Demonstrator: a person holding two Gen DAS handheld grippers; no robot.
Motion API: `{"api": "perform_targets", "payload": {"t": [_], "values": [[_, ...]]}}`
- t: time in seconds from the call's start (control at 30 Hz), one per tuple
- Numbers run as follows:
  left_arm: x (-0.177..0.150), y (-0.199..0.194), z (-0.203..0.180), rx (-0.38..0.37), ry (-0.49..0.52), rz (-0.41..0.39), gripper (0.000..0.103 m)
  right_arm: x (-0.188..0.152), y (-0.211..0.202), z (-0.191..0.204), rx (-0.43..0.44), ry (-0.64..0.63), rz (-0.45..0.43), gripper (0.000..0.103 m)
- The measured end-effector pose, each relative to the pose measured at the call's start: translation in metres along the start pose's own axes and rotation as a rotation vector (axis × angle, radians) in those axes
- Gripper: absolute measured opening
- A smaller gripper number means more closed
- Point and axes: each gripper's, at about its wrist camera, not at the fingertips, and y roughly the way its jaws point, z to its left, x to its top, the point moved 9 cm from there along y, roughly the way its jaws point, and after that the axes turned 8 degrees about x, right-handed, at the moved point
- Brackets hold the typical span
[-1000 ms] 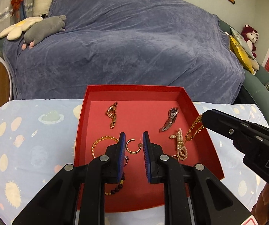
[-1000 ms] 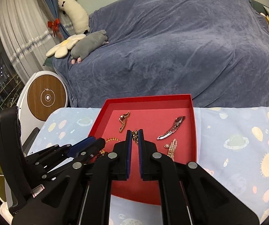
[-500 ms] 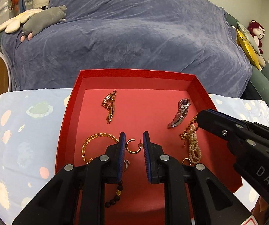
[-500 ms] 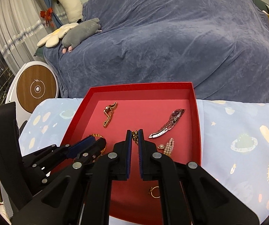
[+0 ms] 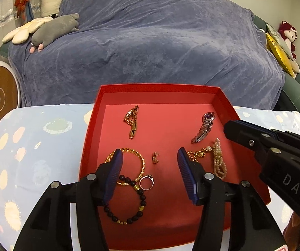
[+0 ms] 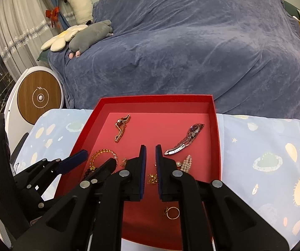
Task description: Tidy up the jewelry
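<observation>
the surface (image 5: pixel 34 146) is covered with a pale blue cloth printed with planets, suns and stars. a shallow red tray (image 5: pixel 91 129) lies directly on it, its far wall toward the blue-draped sofa (image 5: pixel 150 41) just behind. the cloth shows bare on both sides of the tray, wider on the right in the right wrist view.
</observation>
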Motion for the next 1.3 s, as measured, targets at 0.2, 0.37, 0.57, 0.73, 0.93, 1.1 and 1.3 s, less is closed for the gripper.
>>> {"api": "perform_targets", "payload": {"t": [0.2, 0.37, 0.57, 0.73, 0.93, 1.1, 1.3], "values": [[-0.005, -0.022, 0.02, 0.057, -0.001, -0.025, 0.054, -0.005, -0.025, 0.004, -0.03, -0.031, -0.023, 0.031], [-0.016, -0.04, 0.027, 0.072, -0.009, -0.017, 0.054, -0.024, -0.043, 0.009, -0.024, -0.014, -0.024, 0.035], [-0.026, -0.067, 0.022, 0.081, -0.011, -0.029, 0.057, -0.051, -0.067, 0.014, -0.043, -0.004, -0.027, 0.047], [-0.037, -0.085, 0.017, 0.075, -0.016, -0.036, 0.058, -0.067, -0.08, 0.018, -0.046, -0.009, -0.02, 0.047], [-0.044, -0.097, 0.011, 0.079, -0.012, -0.047, 0.057, -0.074, -0.092, 0.023, -0.052, -0.002, -0.039, 0.047], [-0.045, -0.094, 0.012, 0.072, -0.027, -0.035, 0.057, -0.074, -0.088, 0.021, -0.046, 0.008, -0.037, 0.047], [-0.05, -0.075, 0.03, 0.076, -0.064, 0.019, 0.057, -0.081, -0.077, 0.008, -0.081, -0.004, -0.005, 0.047]]}}
